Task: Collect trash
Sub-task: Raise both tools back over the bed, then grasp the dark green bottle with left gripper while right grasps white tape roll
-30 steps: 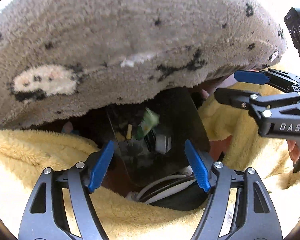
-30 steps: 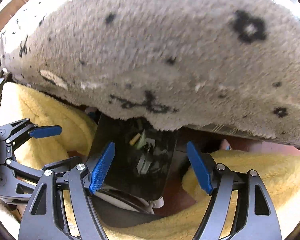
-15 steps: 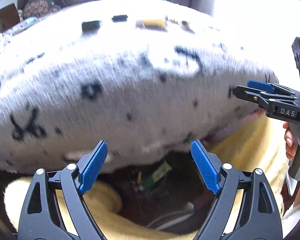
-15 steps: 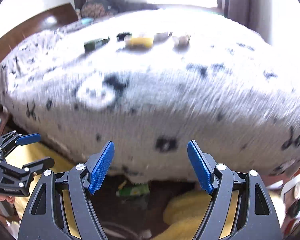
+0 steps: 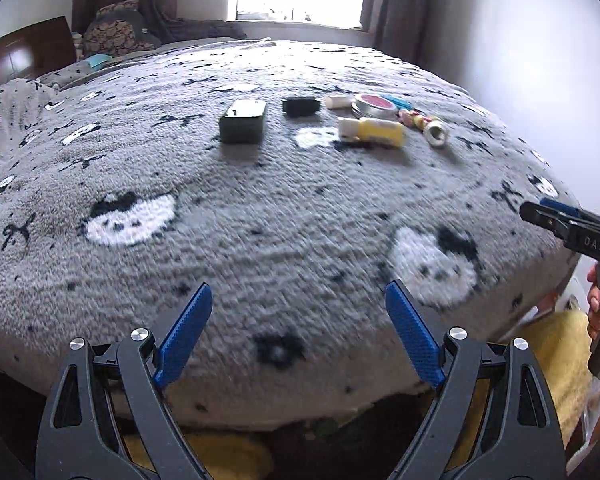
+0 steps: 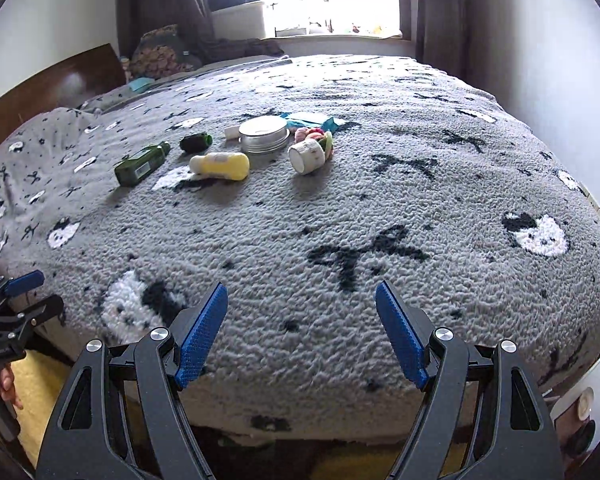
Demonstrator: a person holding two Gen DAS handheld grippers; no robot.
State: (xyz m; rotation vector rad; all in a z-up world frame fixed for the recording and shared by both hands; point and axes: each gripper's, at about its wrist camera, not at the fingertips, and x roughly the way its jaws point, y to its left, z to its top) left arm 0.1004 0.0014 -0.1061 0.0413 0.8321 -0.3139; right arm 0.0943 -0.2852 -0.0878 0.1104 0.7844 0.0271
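So both sets of tongs hang over the near edge of the bed (image 6: 480, 184), and the whole trash pile sits further up the blanket, well away from them. Taking the round tin (image 6: 265, 135) as the landmark: the yellow bottle (image 6: 220, 166) lies just in front of it, long axis running crosswise to the tongs; the green box (image 6: 141, 164) is off to its left, the small dark thing (image 6: 196, 142) between them, and the white roll (image 6: 308, 156) and sweets just to its right. The left tongs (image 5: 298, 338) have just been opening and stand wide apart, nothing between them. The right tongs (image 6: 302, 334) are apart and empty too. I'd guess the right hand is slightly nearer the tin side, the left nearer the box. Nothing blocks the way, just bare blanket.
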